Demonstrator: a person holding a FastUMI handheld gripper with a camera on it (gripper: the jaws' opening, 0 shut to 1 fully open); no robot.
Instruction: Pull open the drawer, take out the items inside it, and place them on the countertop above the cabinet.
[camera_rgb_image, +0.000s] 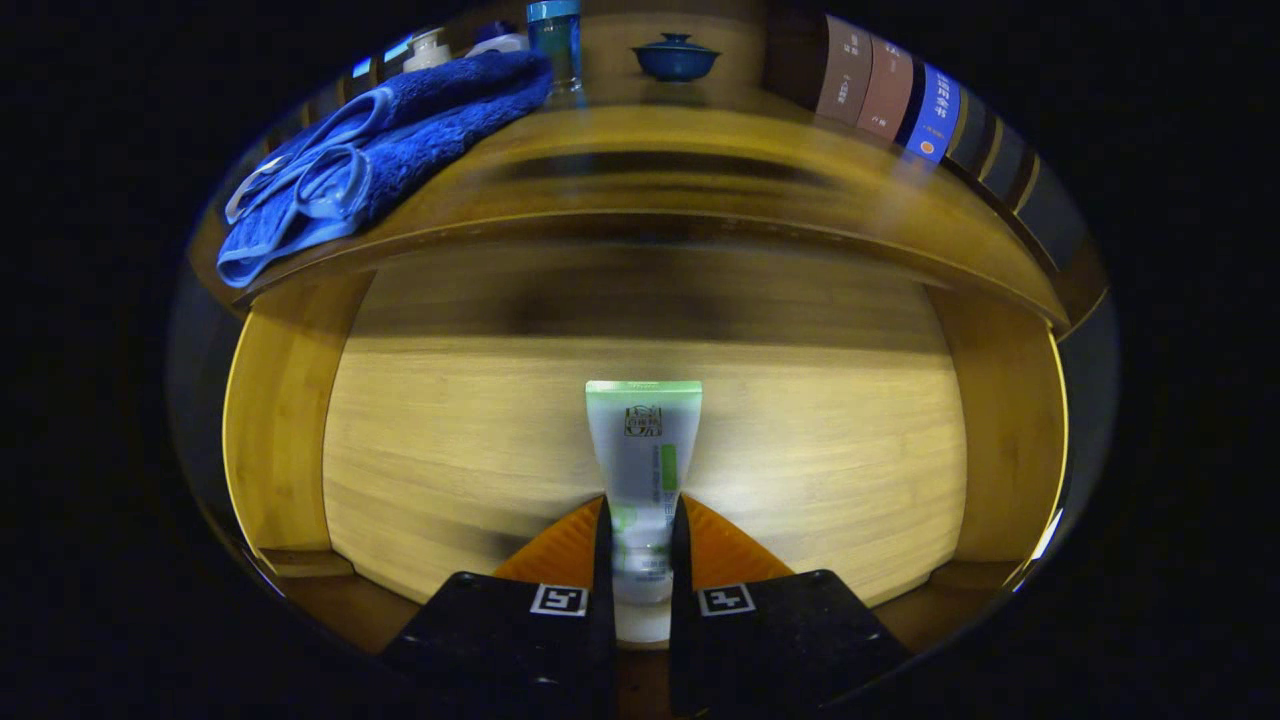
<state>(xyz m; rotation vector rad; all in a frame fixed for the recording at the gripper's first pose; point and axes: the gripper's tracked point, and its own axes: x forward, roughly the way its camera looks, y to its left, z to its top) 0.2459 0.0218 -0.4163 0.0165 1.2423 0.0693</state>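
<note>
A white tube with a green end (643, 450) stands out from between my fingers, and the gripper (641, 520) is shut on its lower part. Both pads press its sides. The tube is over the floor of the open wooden drawer (450, 440), whose side walls curve up on both sides. Beyond and above the drawer runs the wooden countertop (700, 160) of the cabinet. Whether the tube touches the drawer floor I cannot tell.
On the countertop a folded blue towel (400, 140) lies at the left, partly over the edge. Behind it stand a blue bottle (555, 40) and a small pump bottle (428, 48). A dark blue lidded bowl (676, 57) sits in the middle, a row of books (890, 95) at the right.
</note>
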